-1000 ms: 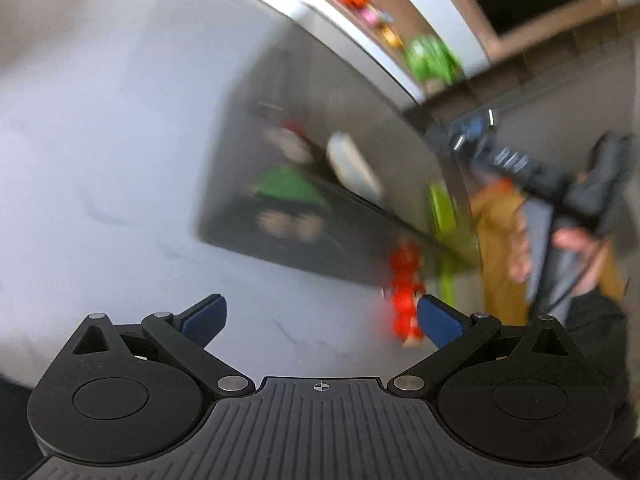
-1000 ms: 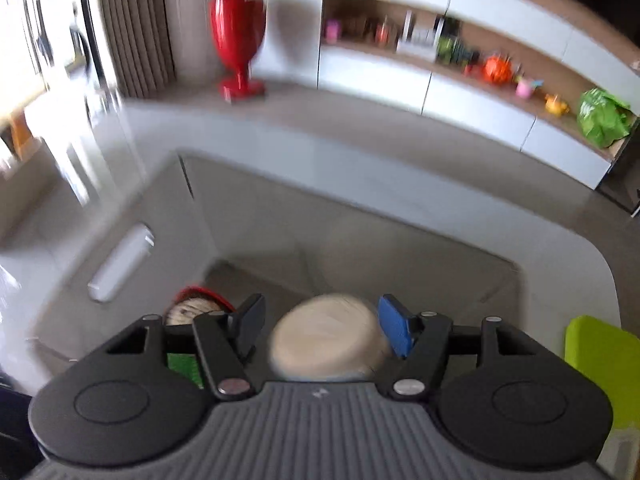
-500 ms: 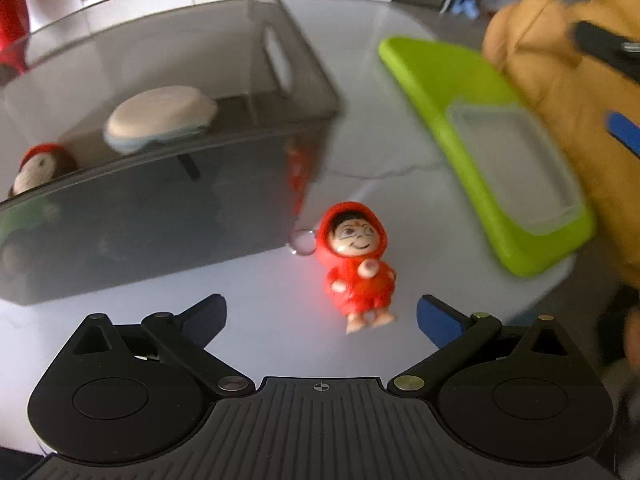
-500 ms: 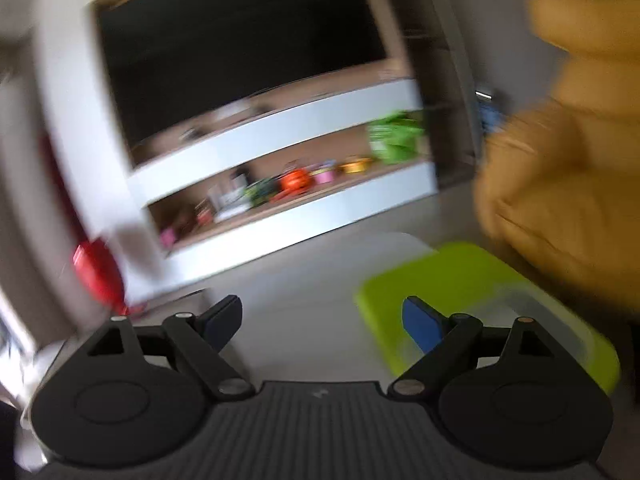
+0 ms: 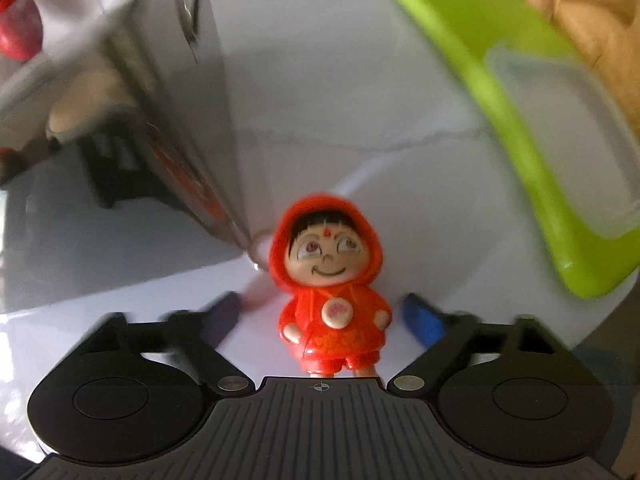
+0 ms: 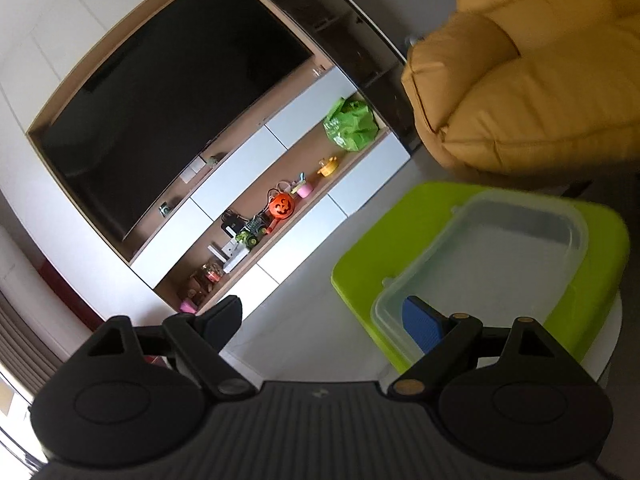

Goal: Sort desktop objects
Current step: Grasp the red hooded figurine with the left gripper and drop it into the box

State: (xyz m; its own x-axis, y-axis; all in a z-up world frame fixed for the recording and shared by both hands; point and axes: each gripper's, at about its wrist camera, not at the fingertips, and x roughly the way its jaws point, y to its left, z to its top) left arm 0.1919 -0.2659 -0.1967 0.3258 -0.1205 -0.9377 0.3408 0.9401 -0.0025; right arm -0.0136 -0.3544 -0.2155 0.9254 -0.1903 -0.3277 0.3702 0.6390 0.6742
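A small red-hooded doll keychain (image 5: pixel 334 292) lies on the white table, right between the fingers of my left gripper (image 5: pixel 324 316), which is open around it without touching. Its key ring rests by the corner of a grey translucent bin (image 5: pixel 160 120) at the left, which holds a cream round object (image 5: pixel 88 108). My right gripper (image 6: pixel 324 320) is open and empty, held above the table edge, with its right finger over a clear plastic lid (image 6: pixel 492 264) that lies on a lime green tray (image 6: pixel 400 248).
The green tray (image 5: pixel 500 100) with the clear lid (image 5: pixel 568 132) fills the right side of the left wrist view. A mustard-yellow padded jacket (image 6: pixel 532 80) is beyond it. A TV wall and shelf of toys (image 6: pixel 280 208) stand far behind.
My left gripper has swung round and closed in on the red doll, which now lies between its fingers. My right gripper has left the bin, empty, and now hangs over the green tray.
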